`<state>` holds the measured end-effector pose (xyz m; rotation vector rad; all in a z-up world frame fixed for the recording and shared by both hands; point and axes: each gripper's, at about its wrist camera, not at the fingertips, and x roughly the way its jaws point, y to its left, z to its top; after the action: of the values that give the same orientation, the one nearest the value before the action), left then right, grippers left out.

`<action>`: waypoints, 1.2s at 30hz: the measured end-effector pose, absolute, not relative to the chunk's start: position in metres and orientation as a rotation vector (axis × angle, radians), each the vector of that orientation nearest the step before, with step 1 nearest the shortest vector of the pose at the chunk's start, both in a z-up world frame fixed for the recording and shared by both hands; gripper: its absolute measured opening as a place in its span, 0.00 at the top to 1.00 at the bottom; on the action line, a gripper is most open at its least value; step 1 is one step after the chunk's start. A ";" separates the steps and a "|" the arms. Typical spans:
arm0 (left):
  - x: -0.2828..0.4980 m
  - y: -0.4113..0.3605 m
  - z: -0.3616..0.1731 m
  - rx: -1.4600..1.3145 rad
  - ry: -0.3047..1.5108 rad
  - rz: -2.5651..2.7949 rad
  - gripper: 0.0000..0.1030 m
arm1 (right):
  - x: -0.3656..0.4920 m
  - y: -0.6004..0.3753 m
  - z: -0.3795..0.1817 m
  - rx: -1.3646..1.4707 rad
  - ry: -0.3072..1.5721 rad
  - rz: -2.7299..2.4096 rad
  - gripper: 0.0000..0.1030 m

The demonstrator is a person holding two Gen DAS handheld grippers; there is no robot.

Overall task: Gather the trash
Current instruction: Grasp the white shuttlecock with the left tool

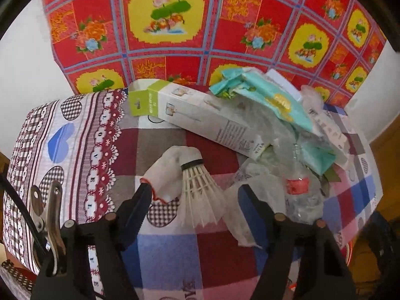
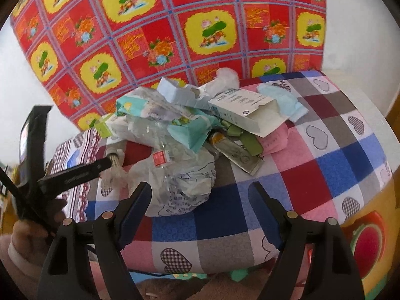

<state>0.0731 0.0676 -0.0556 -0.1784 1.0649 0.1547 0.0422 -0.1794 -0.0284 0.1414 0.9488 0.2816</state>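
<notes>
A heap of trash [image 2: 190,130] is lying on a checked cloth with hearts [image 2: 312,165], filling the middle of the right wrist view and the right half of the left wrist view. In the left wrist view a white shuttlecock [image 1: 200,187] is lying at the centre of the frame, its cork end pointing up and left, its feathers fanning toward the bottom. A crumpled white tissue [image 1: 165,177] is touching its left side. The left gripper [image 1: 195,195] is standing spread around both, its left finger touching the tissue's edge, its right finger apart from the feathers; the pads are not pressing on the shuttlecock.

Just right of the shuttlecock a crushed clear bottle with a red label [image 1: 297,187] is lying, and above it a long white box with a green end [image 1: 197,115] is slanting across the frame, a teal wrapper [image 1: 270,102] lying over it.

In the right wrist view the right gripper [image 2: 200,200] is hanging spread at the bottom centre, with nothing between its fingers, just below a crumpled printed plastic bag [image 2: 185,182]. An open white carton [image 2: 250,110] and a pale blue mask [image 2: 282,100] are lying at the heap's upper right. A red and yellow flowered cloth [image 2: 162,37] is filling the top of both frames.
</notes>
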 end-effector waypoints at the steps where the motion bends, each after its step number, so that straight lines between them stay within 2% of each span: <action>1: 0.076 0.067 -0.059 -0.174 1.070 0.166 0.27 | 0.043 -0.179 -0.028 0.131 0.950 0.287 0.20; 10: 0.097 0.063 -0.085 -0.160 1.090 0.256 0.27 | 0.053 -0.189 -0.044 0.119 0.997 0.349 0.20; 12: 0.100 0.062 -0.090 -0.161 1.097 0.291 0.32 | 0.058 -0.192 -0.048 0.137 1.017 0.370 0.20; 16: 0.102 0.065 -0.095 -0.187 1.108 0.324 0.32 | 0.063 -0.194 -0.051 0.127 1.029 0.412 0.20; 25: 0.103 0.067 -0.102 -0.204 1.110 0.363 0.48 | 0.070 -0.198 -0.061 0.132 1.055 0.466 0.20; 30: 0.100 0.068 -0.101 -0.184 1.121 0.349 0.64 | 0.071 -0.193 -0.060 0.117 1.054 0.480 0.20; 36: 0.090 0.072 -0.091 -0.217 1.114 0.274 0.68 | 0.067 -0.183 -0.058 0.124 1.054 0.470 0.21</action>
<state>0.0896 0.0725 -0.0909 -0.2168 1.1144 0.2738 0.0670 -0.1827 -0.0583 0.1240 1.0541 0.4702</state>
